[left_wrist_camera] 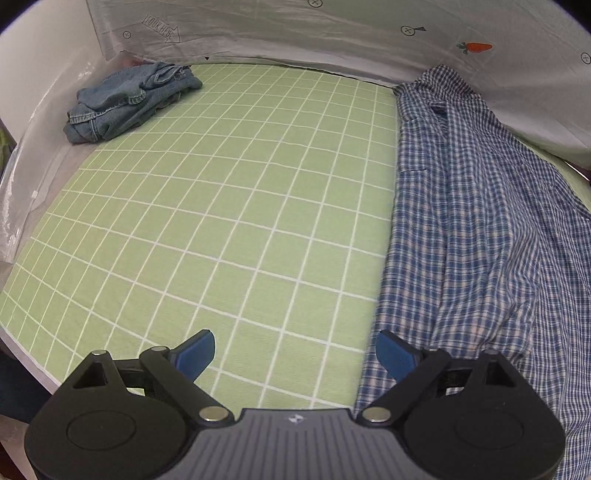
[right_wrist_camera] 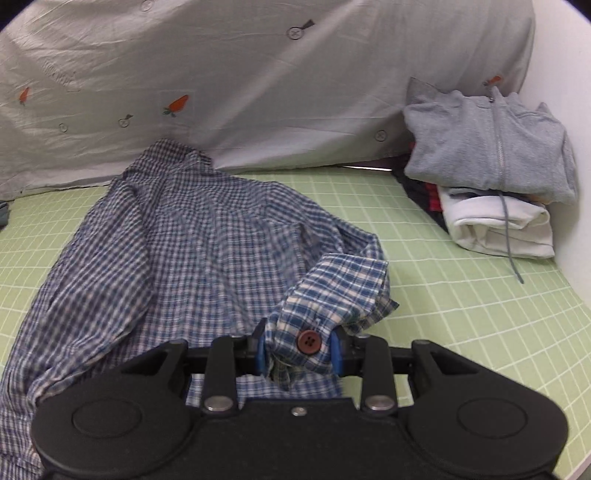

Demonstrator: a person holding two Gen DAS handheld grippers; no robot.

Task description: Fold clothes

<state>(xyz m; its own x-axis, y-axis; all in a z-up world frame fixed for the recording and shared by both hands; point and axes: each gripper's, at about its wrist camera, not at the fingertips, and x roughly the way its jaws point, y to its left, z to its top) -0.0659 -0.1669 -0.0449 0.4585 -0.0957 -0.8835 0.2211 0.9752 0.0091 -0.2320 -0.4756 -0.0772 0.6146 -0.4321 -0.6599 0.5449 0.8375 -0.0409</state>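
1. The right gripper (right_wrist_camera: 298, 349) has its jaws clamped on a buttoned cuff (right_wrist_camera: 314, 332) of the blue plaid shirt (right_wrist_camera: 192, 236).
2. The shirt lies spread on the green grid desk (left_wrist_camera: 221, 206).
3. The left gripper (left_wrist_camera: 295, 354) hovers over bare grid just beside the shirt's edge, jaws wide apart.
4. Crumpled denim (left_wrist_camera: 129, 103) sits in the far left corner; folded clothes (right_wrist_camera: 491, 177) are stacked at the right.

"LOOK HERE" inside an arrow outline, printed on the white backdrop sheet (left_wrist_camera: 258, 33).
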